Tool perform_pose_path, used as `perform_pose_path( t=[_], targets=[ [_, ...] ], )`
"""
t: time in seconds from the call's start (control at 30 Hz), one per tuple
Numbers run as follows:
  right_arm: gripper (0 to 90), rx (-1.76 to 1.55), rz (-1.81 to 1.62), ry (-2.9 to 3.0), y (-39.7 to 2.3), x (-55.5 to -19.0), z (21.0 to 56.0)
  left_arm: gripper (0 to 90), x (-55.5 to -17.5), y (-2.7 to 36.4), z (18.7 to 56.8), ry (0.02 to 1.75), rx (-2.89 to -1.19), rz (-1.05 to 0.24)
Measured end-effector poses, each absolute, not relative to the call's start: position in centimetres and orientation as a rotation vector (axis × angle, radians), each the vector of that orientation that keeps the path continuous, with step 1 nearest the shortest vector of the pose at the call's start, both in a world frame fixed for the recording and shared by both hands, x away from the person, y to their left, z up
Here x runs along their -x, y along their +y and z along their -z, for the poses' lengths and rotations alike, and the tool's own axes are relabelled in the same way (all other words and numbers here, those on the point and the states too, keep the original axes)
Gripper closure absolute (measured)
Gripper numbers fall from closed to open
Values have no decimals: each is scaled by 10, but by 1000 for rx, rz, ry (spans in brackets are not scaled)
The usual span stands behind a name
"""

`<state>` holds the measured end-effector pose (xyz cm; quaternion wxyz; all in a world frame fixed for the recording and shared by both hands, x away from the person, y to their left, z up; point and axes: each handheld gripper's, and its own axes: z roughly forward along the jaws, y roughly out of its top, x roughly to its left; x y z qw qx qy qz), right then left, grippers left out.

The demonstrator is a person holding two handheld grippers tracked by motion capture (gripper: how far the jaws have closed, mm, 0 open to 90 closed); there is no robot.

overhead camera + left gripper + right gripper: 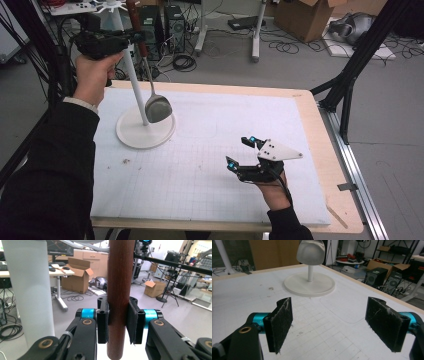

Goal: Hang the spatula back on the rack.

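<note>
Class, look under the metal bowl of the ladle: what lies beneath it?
The ladle hangs over the white stand's round base, beside its pole. The base patch behind the bowl is covered.

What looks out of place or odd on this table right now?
Little stands out. A small dark speck lies on the white mat near the white stand's base. The spoon hangs over that base, its wooden handle clamped by the left gripper. Nothing is spilled or broken.
</note>
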<state>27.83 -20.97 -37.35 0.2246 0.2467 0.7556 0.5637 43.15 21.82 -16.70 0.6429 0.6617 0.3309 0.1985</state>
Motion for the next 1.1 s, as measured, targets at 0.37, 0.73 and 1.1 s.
perform_pose_path(
  t=[0.37, 0.73, 1.1],
  targets=[
    [210, -675, -1541, 2091, -209, -278, 376, 732, -428, 206, 165, 833, -1485, -519],
    [210, -681, -1533, 2098, -209, -278, 377, 731, -427, 199, 165, 887, -1461, -565],
    [210, -683, -1528, 2088, -211, -278, 378, 731, -419, 206, 170, 880, -1449, -555]
  ],
)
